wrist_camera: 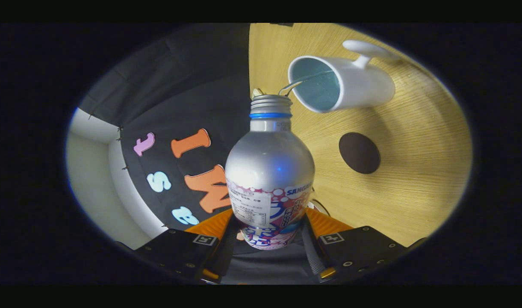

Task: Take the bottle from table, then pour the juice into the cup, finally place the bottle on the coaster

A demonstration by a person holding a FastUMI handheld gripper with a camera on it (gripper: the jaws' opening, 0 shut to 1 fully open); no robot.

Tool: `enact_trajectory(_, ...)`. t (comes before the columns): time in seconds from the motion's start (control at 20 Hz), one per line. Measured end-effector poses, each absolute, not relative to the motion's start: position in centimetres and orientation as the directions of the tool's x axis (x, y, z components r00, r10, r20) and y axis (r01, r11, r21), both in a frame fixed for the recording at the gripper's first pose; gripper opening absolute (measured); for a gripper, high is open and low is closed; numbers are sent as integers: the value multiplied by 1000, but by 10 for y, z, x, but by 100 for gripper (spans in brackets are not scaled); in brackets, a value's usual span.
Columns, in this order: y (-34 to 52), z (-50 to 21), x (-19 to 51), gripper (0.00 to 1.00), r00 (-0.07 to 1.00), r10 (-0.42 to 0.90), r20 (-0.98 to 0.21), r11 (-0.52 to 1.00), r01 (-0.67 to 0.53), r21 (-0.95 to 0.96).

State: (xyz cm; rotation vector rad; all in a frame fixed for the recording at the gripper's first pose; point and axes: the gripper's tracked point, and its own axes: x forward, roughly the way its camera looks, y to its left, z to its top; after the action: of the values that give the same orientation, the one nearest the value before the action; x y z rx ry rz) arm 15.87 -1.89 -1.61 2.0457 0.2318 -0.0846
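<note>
Gripper clamps bottle between fingers; seemingly pouring into cup.

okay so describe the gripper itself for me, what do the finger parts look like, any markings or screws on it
The gripper has two blocky finger housings, one on each side of the bottle. Each housing has a flat top face carrying a small square black-and-white marker tag near its inner corner, and small round screws dot the faces. A ridged, toothed strip runs along the inner edge of the fingers. No cables can be made out on it.
</note>
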Motion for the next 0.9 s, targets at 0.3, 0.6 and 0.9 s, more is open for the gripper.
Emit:
enact_trajectory(0.3,-18,-16,158,72,977,140,-162,-460,209,863)
enact_trajectory(0.6,-22,-16,156,72,977,133,-166,-477,210,853)
enact_trajectory(0.9,-33,-13,154,72,983,105,-149,-513,182,839)
